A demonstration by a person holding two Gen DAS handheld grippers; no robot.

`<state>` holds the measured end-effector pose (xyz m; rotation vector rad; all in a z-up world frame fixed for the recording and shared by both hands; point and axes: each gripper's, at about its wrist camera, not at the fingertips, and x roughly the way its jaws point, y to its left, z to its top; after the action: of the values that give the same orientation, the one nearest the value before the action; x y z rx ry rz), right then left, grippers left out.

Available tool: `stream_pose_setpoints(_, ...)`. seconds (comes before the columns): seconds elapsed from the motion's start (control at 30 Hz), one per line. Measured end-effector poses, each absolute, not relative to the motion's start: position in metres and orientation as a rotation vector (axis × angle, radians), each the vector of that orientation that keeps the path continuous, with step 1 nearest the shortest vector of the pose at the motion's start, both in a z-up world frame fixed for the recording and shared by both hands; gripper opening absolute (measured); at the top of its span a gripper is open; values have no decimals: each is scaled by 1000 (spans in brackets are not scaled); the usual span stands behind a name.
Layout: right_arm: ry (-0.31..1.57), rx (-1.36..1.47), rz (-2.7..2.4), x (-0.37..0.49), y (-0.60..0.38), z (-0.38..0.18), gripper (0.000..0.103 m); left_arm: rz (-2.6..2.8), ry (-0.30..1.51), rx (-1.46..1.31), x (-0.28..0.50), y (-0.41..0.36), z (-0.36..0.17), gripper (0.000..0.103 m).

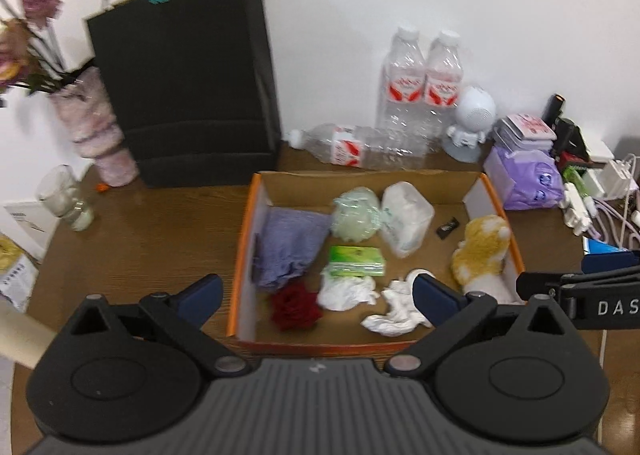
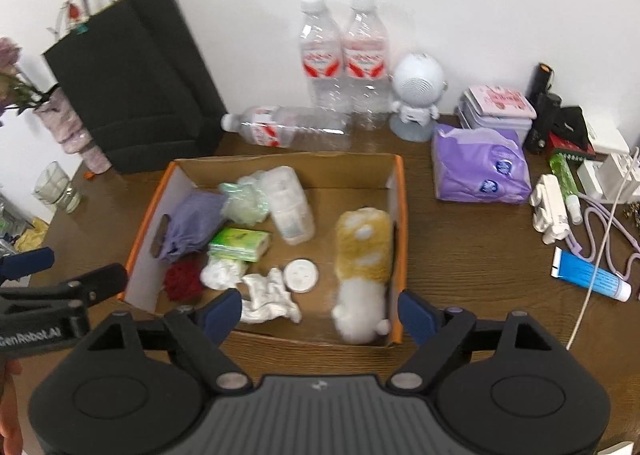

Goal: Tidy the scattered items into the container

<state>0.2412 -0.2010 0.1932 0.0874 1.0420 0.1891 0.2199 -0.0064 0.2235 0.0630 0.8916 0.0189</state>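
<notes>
- The left hand-held gripper (image 1: pixel 316 295) is hovering over the near edge of the cardboard box (image 1: pixel 256 191), its blue-padded jaws standing wide apart with nothing gripped between them.
- The right hand-held gripper (image 2: pixel 320 313) is hanging over the near right part of the same box, jaws also spread wide and holding nothing; no earlier view is on hand to say more of them.
- Each gripper is showing at the edge of the other's view, the two sitting side by side over the near side of the box.
- Just beyond the left gripper's pads, a red fabric rose (image 1: pixel 294 305) and crumpled white tissues (image 1: pixel 348 293) are lying in the near part of the box.
- Just past the right gripper's right pad, a yellow-and-white plush toy (image 2: pixel 362 255) is lying along the box's right wall, with a round white lid (image 2: pixel 301 275) to its left.
- Farther in, a green tissue pack (image 1: pixel 354 261) is sitting in the middle, a purple cloth (image 1: pixel 288 247) is lying by the left wall, and a pale green mesh bundle (image 1: pixel 356 215) and a clear plastic container (image 1: pixel 406 217) are resting near the far wall.
- The box is standing on the brown desk (image 1: pixel 160 239).
- Beyond the box, one water bottle (image 1: pixel 352 149) is lying on its side and two more are standing upright against the wall.
- A black paper bag (image 1: pixel 184 87) is standing far left, and a purple tissue packet (image 2: pixel 480 167) is lying right of the box.
</notes>
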Motion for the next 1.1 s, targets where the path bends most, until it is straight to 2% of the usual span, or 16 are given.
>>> stream_pose_setpoints(0.23,945,52,166,212,-184,186,85,52,827,61,187,-3,217,103)
stream_pose_setpoints(0.6,709,54,154,157,-183,169,87,71,576,60,131,-5,195,103)
stream_pose_setpoints(0.73,646,78,166,139,-187,148,90,53,516,64,113,-6,172,103)
stream_pose_setpoints(1.1,567,117,205,89,-194,71,90,27,513,26,62,-1,95,103)
